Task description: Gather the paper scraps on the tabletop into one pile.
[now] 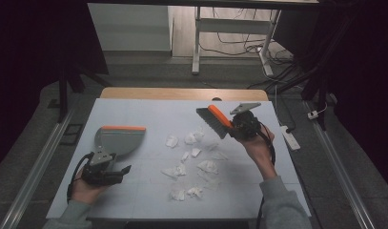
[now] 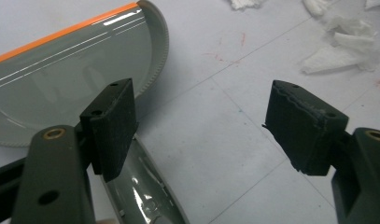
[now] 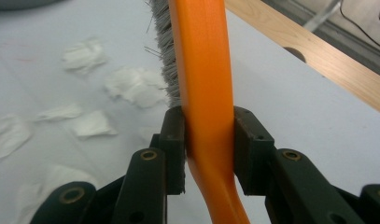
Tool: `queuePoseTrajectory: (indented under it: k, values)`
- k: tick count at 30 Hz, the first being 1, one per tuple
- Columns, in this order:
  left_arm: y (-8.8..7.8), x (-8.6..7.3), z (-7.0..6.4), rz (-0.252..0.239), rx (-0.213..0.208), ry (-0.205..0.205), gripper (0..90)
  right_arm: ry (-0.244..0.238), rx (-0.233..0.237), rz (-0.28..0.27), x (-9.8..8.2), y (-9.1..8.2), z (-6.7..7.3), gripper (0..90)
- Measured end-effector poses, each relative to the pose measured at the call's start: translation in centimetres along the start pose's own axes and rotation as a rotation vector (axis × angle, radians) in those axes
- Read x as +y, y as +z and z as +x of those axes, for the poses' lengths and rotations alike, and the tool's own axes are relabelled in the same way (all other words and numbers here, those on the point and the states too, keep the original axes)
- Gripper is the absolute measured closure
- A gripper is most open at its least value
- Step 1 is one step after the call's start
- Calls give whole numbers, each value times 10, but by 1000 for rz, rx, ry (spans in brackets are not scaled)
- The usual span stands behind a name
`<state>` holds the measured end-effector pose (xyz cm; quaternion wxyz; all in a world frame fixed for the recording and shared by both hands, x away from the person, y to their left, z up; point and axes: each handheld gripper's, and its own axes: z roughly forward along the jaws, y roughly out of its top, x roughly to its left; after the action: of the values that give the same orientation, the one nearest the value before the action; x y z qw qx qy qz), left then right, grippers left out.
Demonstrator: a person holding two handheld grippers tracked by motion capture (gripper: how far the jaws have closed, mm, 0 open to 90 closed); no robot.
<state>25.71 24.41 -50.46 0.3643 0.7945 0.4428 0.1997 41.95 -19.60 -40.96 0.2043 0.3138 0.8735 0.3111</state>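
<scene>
While my right forearm reaches up over the table's right side with the wrist bent inward, my right gripper pinches the orange handle of the brush, both pads pressed flat against it. It holds the brush above the table, bristles angled down toward the scattered paper scraps. My left hand lies low at the near left edge, its left gripper pointing right with jaws spread and nothing between them. Just beyond it, the grey dustpan lies flat on the table.

White table, power strip
</scene>
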Motion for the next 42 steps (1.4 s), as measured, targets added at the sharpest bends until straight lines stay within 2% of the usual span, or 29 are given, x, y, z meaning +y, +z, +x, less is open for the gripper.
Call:
queuePoseTrajectory:
  k: [3,8,12,18,22,25,27,30,32,35,37,42]
  values:
    - [-3,0,0,-13,-4,-6,262,2,-5,60,17,15,-8,675]
    - [-4,1,2,-31,-5,-9,264,-27,-26,169,37,47,-13,676]
    - [-3,1,2,-27,-7,-8,264,-40,-33,256,42,68,-14,676]
    - [1,1,1,-17,-7,-3,263,-50,-45,310,44,86,-19,676]
    - [2,2,0,-16,-5,4,264,-75,-54,360,44,99,-21,677]
    - [2,1,1,-20,-2,1,264,-89,-39,365,47,103,-21,677]
    - [1,1,1,-30,16,0,264,-111,-26,378,50,105,-18,678]
    - [-1,0,2,-46,26,-7,266,-170,-12,407,56,110,-10,678]
    - [-2,1,2,-56,29,-8,266,-190,-6,425,60,112,-4,678]
    - [-3,0,2,-62,31,-10,266,-235,6,427,63,115,2,679]
    - [-3,-1,2,-63,30,-12,266,-277,12,432,63,114,6,683]
    - [-2,-1,2,-55,29,-8,267,-307,52,439,58,106,14,700]
